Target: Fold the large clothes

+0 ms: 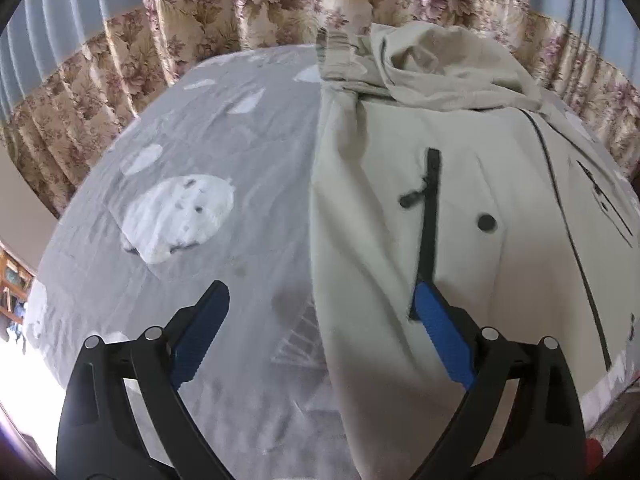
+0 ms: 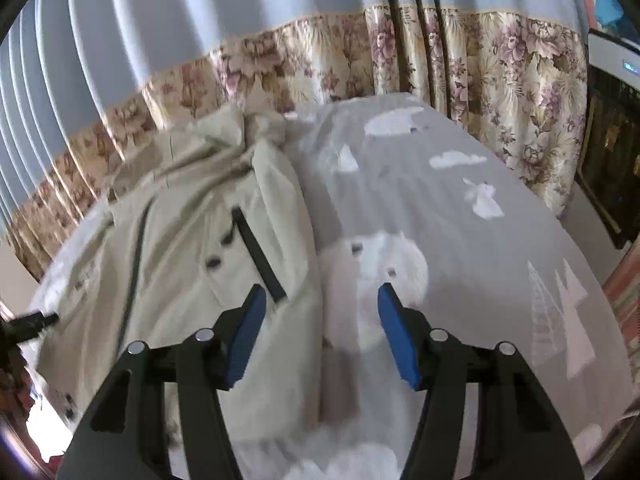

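both grippers' fingers, left (image 1: 322,294) and right (image 2: 322,294), gape empty above beige jacket (image 1: 440,208) on bed sheet (image 1: 208,140).

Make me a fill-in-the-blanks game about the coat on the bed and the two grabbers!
1. The jacket is colored ____.
2. Both the left gripper and the right gripper have jaws that are ____.
3. The finger pads on the grippers are colored ____.
4. The jacket lies on a gray bedsheet printed with white ____.

Missing words: beige; open; blue; clouds
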### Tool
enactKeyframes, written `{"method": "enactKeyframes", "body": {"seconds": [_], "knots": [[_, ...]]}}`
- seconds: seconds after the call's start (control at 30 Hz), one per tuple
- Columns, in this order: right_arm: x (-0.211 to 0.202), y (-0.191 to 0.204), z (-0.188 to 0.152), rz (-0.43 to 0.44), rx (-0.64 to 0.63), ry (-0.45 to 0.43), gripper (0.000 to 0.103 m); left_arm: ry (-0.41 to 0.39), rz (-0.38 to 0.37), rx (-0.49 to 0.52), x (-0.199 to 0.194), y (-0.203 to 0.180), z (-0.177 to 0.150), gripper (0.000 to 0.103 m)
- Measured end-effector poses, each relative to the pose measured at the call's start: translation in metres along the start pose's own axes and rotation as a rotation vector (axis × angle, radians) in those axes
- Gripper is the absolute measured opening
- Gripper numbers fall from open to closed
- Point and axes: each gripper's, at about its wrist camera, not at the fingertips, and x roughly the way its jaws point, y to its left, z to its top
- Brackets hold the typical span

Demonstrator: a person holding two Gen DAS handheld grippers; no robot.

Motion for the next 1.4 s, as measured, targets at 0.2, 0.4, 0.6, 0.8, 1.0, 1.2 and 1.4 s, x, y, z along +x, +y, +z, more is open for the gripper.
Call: {"method": "enactKeyframes", "body": {"seconds": [0.2, 0.4, 0.6, 0.8, 1.0, 1.2, 1.4], "knots": [[0.005, 0.001, -0.020, 0.063, 0.037, 0.072, 0.059, 0.044, -0.198, -0.001, 0.002, -0.015, -0.006, 0.089], [0.032, 0.030, -0.014, 0.068, -0.063, 0.136, 0.023, 0.013, -0.184, 0.099, 0.012, -0.045, 0.009, 0.040], [-0.004, 0.045, 0.005, 0.241, -0.075, 0.041, 0.004, -0.082, -0.281, 0.018, -0.015, -0.012, 0.048, 0.002], [-0.068, 0.060, 0.018, 0.379, -0.056, -0.052, 0.003, -0.159, -0.332, 0.022, -0.076, 0.013, 0.059, 0.002], [-0.092, 0.074, 0.057, 0.412, -0.083, -0.138, 0.003, -0.227, -0.318, 0.001, -0.120, 0.030, 0.086, 0.000], [-0.036, 0.084, 0.111, 0.340, -0.103, -0.103, 0.003, -0.192, -0.237, -0.009, -0.097, 0.038, 0.143, 0.000], [-0.006, 0.075, 0.101, 0.236, -0.127, 0.018, 0.005, -0.069, -0.186, 0.074, -0.044, 0.013, 0.108, 0.052]]}}
